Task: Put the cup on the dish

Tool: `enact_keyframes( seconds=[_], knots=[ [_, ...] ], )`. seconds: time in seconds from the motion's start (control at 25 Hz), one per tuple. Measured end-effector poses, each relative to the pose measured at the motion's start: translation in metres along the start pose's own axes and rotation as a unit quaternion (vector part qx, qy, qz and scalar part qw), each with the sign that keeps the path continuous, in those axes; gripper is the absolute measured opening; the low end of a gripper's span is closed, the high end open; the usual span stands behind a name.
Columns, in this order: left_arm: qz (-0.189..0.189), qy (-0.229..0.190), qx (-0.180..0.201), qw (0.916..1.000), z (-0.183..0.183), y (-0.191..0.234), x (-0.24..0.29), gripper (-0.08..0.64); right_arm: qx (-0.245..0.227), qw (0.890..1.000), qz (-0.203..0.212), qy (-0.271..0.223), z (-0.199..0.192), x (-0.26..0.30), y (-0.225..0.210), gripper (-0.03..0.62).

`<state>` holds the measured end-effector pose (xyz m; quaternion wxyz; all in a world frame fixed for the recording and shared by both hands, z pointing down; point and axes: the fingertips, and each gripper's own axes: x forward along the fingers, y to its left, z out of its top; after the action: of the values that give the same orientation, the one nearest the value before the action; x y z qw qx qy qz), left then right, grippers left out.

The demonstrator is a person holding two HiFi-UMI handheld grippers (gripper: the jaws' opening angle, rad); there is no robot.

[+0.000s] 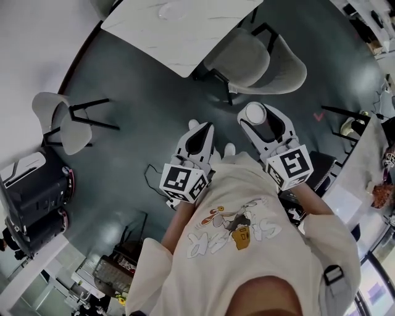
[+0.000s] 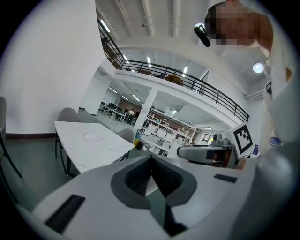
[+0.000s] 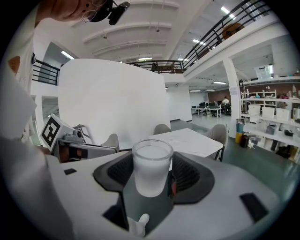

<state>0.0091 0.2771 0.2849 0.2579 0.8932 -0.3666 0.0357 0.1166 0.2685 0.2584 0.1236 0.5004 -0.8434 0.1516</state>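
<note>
A frosted white cup (image 3: 151, 168) stands upright between the jaws of my right gripper (image 3: 152, 180), which is shut on it. From above, the cup (image 1: 254, 113) shows at the tip of the right gripper (image 1: 255, 118), held over the dark floor, short of the table. A pale dish (image 1: 174, 10) lies on the white marble table (image 1: 185, 43) ahead; in the left gripper view the dish (image 2: 91, 137) is a faint ring. My left gripper (image 1: 198, 127) is beside the right one, jaws shut with nothing in them (image 2: 151, 160).
A grey armchair (image 1: 256, 62) stands between me and the table's right corner. Another light chair (image 1: 65, 123) is at the left, with dark equipment (image 1: 34, 197) below it. Cables (image 1: 151, 176) run on the floor. A counter with objects (image 1: 370, 179) lines the right side.
</note>
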Motion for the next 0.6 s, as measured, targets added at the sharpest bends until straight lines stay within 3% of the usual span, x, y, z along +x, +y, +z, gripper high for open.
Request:
enact_keyframes(
  seconds=[0.6],
  knots=[
    [-0.040,0.011,0.001,0.9991,0.073,0.126,0.021,0.002,0.001,0.998,-0.055,-0.008,0.063,0.126,0.000,0.261]
  ],
)
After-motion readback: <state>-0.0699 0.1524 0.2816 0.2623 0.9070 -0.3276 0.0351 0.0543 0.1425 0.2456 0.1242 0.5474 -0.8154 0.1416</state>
